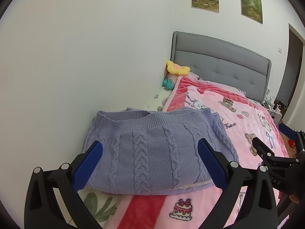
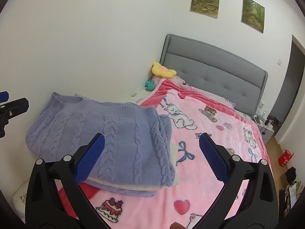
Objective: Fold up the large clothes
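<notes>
Already folded, the lilac sweater (image 1: 152,150) lies on the bed's pink blanket (image 1: 246,120), dead ahead of left hand-held gripper (image 1: 150,148), ahead-left of right hand-held gripper (image 2: 152,141); both jaws apart, empty; left nearer, sweater's long axis crosswise

Black fingers (image 1: 91,164) with blue textured pads; silver screws; perhaps lettering.

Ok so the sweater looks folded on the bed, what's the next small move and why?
Probably pull both grippers back and leave it. The sweater already lies as a compact folded stack on the blanket, with a cream layer showing under its front edge. The left gripper and right gripper are both open, holding nothing, hovering near its front edge.
</notes>
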The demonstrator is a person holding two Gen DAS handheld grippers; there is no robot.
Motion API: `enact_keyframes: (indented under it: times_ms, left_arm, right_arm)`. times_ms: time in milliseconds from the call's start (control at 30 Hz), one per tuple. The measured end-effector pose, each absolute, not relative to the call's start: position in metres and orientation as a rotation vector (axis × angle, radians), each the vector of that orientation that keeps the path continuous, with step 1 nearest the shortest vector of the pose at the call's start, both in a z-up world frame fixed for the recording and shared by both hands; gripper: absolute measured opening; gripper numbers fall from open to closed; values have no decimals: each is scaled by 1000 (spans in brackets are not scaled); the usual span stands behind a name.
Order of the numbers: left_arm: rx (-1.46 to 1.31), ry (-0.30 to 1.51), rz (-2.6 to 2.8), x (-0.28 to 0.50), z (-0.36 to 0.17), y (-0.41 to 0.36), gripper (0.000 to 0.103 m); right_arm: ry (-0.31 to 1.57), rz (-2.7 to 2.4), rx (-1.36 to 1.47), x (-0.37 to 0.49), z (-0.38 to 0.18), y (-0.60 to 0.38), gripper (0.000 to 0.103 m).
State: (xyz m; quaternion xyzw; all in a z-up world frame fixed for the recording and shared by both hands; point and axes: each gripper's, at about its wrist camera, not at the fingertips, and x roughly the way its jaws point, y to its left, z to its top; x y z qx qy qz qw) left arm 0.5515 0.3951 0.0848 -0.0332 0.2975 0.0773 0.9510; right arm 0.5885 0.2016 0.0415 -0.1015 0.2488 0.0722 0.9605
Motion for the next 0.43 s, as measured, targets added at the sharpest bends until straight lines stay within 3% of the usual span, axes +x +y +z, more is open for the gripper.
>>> enact_keyframes:
  times_ms: [433]
  left_arm:
    - [-78, 602, 162, 550, 88, 398, 98]
  right_arm:
    - [495, 148, -196, 586, 46, 202, 95]
